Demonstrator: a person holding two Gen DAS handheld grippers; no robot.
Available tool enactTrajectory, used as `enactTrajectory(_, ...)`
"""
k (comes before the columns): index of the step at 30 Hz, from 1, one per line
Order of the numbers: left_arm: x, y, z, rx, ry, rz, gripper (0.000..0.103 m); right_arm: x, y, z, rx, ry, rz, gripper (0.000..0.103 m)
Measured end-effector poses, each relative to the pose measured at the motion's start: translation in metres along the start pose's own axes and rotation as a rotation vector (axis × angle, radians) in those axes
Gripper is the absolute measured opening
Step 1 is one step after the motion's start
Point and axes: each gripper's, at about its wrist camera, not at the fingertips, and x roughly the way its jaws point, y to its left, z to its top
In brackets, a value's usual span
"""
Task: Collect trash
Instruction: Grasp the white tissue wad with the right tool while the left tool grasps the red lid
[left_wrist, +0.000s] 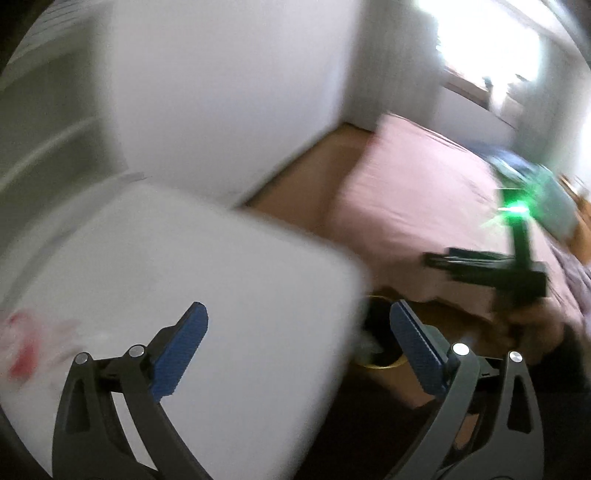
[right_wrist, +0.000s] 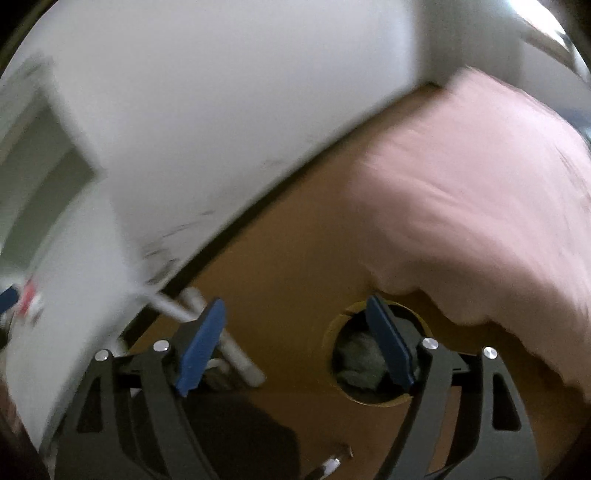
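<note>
My left gripper (left_wrist: 299, 350) is open over the near corner of a white table (left_wrist: 184, 266), with nothing between its blue pads. A blurred red-and-white wrapper (left_wrist: 22, 347) lies on the table at the far left. Below the table's edge a round bin with a yellow rim (left_wrist: 380, 365) stands on the floor, partly hidden. My right gripper (right_wrist: 295, 345) is open and empty above the floor, its right finger over the bin (right_wrist: 332, 332). Crumpled grey-white trash (right_wrist: 356, 356) lies inside the bin. The right gripper (left_wrist: 480, 266) also shows in the left wrist view, blurred, with a green light.
A bed with a pink cover (right_wrist: 480, 203) runs along the right, close to the bin. White walls (right_wrist: 221, 110) meet the brown wooden floor (right_wrist: 277, 277). White tubular table legs (right_wrist: 236, 354) stand at the left. A small pen-like object (right_wrist: 328, 465) lies on the floor.
</note>
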Motion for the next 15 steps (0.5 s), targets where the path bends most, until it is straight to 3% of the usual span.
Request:
enactTrajectory(3, -0.04, 0.068, -0.027, -0.095, -0.011, 0.141, 0.096, -0.012, 0.092, 0.002, -0.198, -0.007, 0.14, 0.077)
enactTrajectory(6, -0.081, 0.144, -0.066, -0.252, -0.004, 0.271, 0.096, -0.016, 0.193, 0.002, -0.392, 0.014, 0.303, 0.077)
enactTrajectory(9, -0.109, 0.186, -0.099, -0.356, -0.004, 0.336, 0.096, -0.012, 0.3, -0.001, -0.568, 0.06, 0.449, 0.079)
enactTrajectory(15, -0.154, 0.231, -0.161, -0.492, 0.0, 0.411, 0.096, 0.025, 0.451, -0.005, -0.763, 0.164, 0.538, 0.079)
